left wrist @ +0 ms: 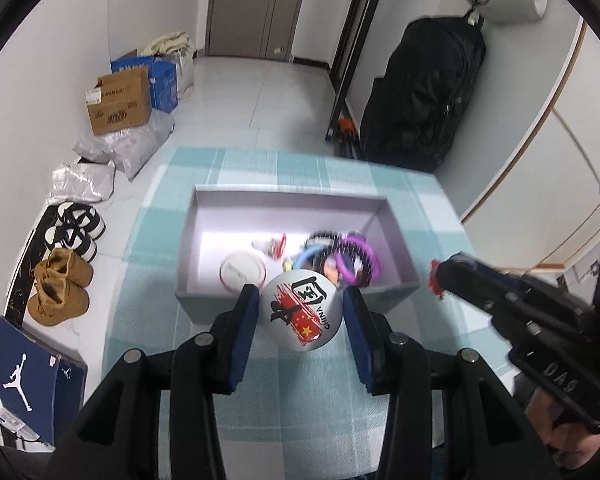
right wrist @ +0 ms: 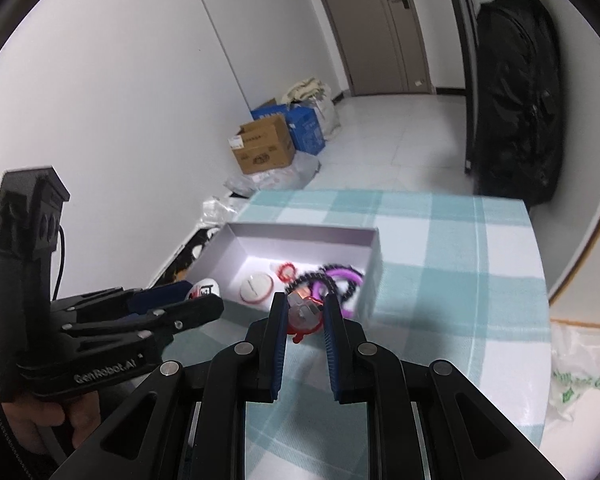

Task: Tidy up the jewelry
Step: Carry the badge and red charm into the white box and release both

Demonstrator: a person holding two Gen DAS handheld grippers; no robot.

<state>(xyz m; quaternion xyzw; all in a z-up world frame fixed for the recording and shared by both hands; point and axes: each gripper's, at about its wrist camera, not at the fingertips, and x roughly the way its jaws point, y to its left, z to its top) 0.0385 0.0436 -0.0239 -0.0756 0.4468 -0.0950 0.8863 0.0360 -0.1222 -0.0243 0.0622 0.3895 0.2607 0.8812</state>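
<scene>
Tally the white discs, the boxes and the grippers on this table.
White discs: 2, the printed disc in the left gripper, the plain disc in the box.
Boxes: 1.
Grippers: 2, counting the right gripper, shut on a red charm.
Total: 5.

blurred: bracelets point(left wrist: 342, 254) in box point(left wrist: 204, 216) | hidden: red trinket point(right wrist: 304, 316) partly behind gripper fingers point(right wrist: 278, 320)

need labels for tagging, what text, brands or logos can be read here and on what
"CHINA", beside a large brush character: white badge in the left gripper.
"GenRobot.AI": left gripper's body, right wrist view.
"DAS": right gripper's body, left wrist view.
Jumpman logo, no words: blue shoebox.
Print on the brown carton, the blue carton and the plastic bag: too blurred to read.
</scene>
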